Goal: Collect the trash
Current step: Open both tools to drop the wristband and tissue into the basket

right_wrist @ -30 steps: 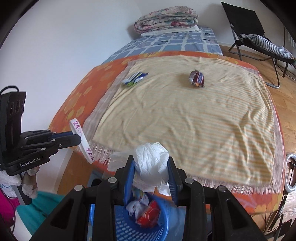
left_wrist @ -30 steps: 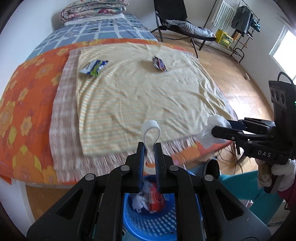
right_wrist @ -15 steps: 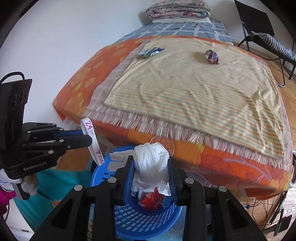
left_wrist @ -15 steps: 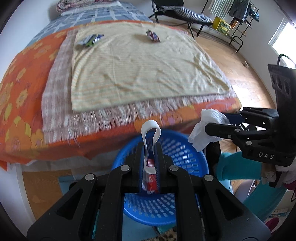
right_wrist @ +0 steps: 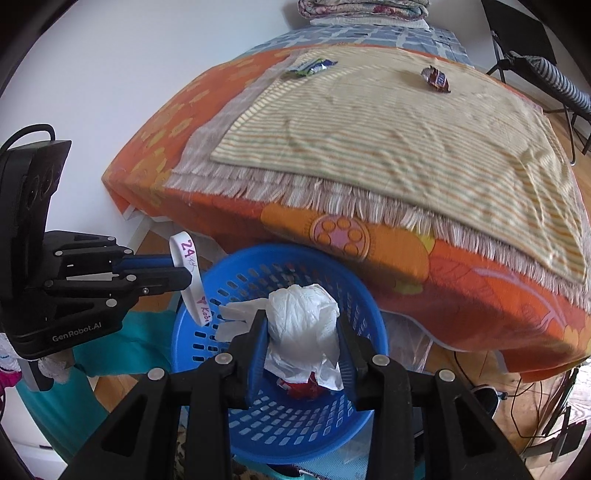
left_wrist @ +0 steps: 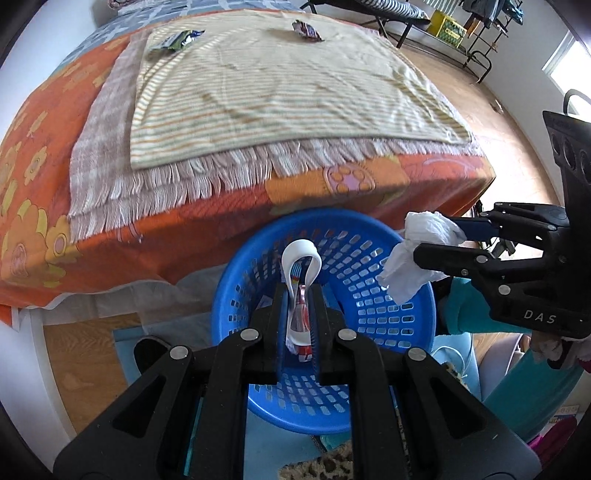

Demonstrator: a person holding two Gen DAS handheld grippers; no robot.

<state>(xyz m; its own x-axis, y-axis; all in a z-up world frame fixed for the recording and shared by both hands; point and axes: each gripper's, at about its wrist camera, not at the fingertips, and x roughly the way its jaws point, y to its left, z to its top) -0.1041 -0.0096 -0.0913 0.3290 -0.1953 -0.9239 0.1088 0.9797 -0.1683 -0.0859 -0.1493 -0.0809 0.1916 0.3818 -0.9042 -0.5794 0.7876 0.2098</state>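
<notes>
A blue perforated basket (left_wrist: 369, 240) stands on the floor against the bed's front edge, with a red wrapper (right_wrist: 306, 387) inside. My left gripper (left_wrist: 299, 291) is shut on a white wristband loop (left_wrist: 300, 254) and hangs over the basket's near-left side. Over the same basket (right_wrist: 295, 254), my right gripper (right_wrist: 301, 315) is shut on a crumpled white tissue (right_wrist: 306, 306). Each view shows the other gripper at the basket rim. Far back on the striped towel lie a green-blue wrapper (left_wrist: 177, 38) and a dark red wrapper (left_wrist: 306, 29).
The bed (left_wrist: 332, 199) with an orange floral cover and fringed towel rises just behind the basket. A person's teal trouser leg (left_wrist: 461, 314) is beside the basket. A folding chair (right_wrist: 535, 62) and wooden floor lie to the right, cables (right_wrist: 535, 406) under the bed corner.
Both grippers have sunk from above the bed's edge to just over the basket, each keeping its hold. The basket now fills the lower middle of both views.
</notes>
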